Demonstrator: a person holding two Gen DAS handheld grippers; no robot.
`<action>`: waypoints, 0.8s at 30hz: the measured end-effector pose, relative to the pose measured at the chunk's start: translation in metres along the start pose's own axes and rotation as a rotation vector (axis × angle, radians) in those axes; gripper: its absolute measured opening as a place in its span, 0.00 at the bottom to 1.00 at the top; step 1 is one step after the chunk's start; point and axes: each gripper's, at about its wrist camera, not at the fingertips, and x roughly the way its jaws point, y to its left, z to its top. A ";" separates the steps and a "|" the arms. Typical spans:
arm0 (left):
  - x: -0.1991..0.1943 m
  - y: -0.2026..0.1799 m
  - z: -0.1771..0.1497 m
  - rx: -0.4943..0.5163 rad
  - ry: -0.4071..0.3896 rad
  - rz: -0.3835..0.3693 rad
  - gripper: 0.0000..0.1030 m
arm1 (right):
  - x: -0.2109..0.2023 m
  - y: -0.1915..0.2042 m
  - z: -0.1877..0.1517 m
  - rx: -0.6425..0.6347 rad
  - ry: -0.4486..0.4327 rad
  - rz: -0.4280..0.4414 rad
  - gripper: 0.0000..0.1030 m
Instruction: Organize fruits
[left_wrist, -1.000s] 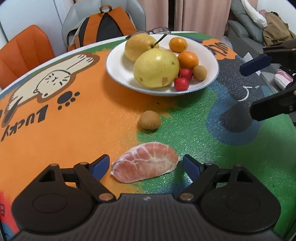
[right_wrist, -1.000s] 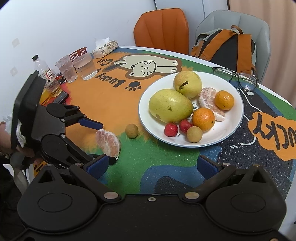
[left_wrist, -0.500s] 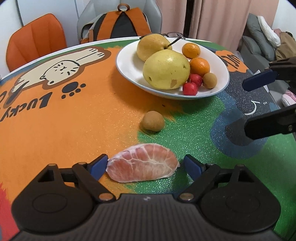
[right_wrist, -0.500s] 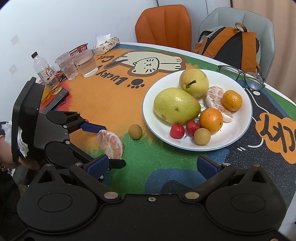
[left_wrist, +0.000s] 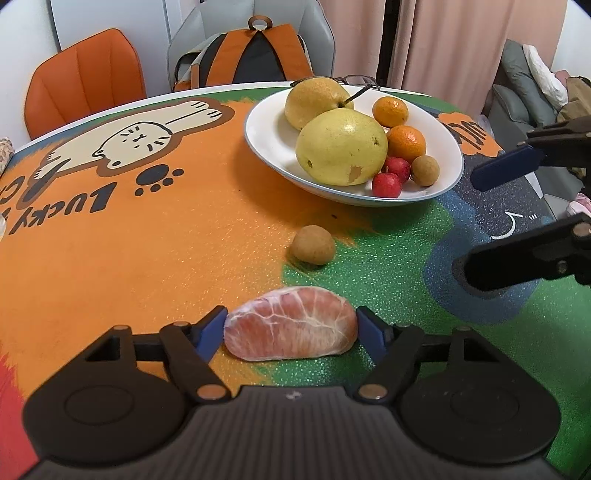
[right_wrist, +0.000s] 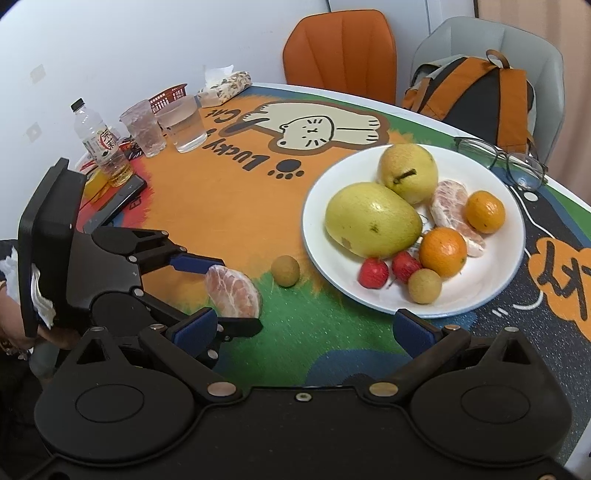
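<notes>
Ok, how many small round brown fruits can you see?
2. One brown fruit lies on the table near the plate; the other sits on it. More may hide behind bigger fruit.

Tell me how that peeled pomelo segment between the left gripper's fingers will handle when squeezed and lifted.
The pomelo segment is peeled to bare membrane, so it probably bruises or tears under a hard squeeze. Its flat underside suggests it won't roll. The left gripper spans its long axis, so it may bend.

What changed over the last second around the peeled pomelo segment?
The left hand-held gripper closed in around the pomelo segment; its fingers now touch both ends. The segment still lies on the table. The longan, plate and open right hand-held gripper stayed put.
</notes>
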 end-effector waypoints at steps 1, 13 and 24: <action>0.000 0.000 0.000 0.001 0.000 -0.003 0.72 | 0.000 0.000 0.001 0.001 0.000 0.002 1.00; -0.006 0.000 -0.002 0.012 -0.010 -0.021 0.70 | 0.001 -0.002 -0.002 0.005 0.009 0.015 1.00; -0.017 -0.006 -0.009 0.006 -0.014 -0.035 0.70 | 0.029 0.007 0.003 -0.002 0.035 0.031 0.85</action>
